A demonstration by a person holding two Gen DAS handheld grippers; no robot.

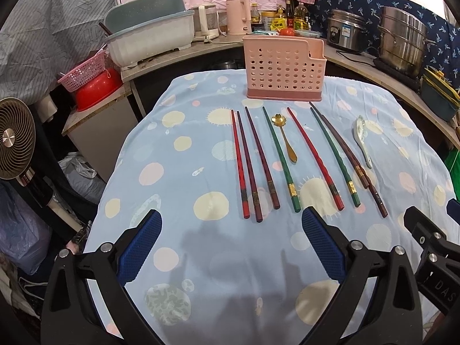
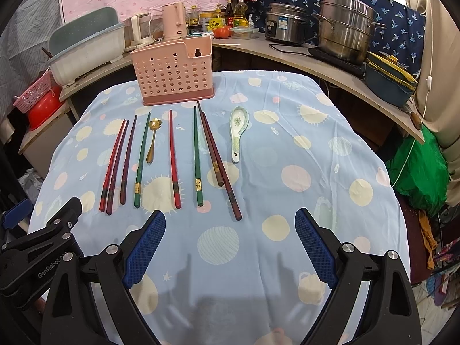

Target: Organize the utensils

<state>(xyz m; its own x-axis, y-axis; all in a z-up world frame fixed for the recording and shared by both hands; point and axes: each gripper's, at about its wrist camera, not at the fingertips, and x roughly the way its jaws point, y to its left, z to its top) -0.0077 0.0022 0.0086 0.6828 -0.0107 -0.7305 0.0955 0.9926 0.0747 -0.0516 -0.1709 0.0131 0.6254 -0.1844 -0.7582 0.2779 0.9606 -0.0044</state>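
Note:
A pink perforated utensil holder stands upright at the far side of the table. In front of it several red, dark red and green chopsticks lie side by side, pointing away from me. A gold flower-shaped spoon lies among them. A white ceramic spoon lies to their right. My left gripper and my right gripper are open and empty, above the near part of the table, short of the chopsticks.
The table has a blue cloth with pale dots. Behind it a counter carries a dish tub, kettle, bottles, rice cooker and steel pot. A fan stands at the left.

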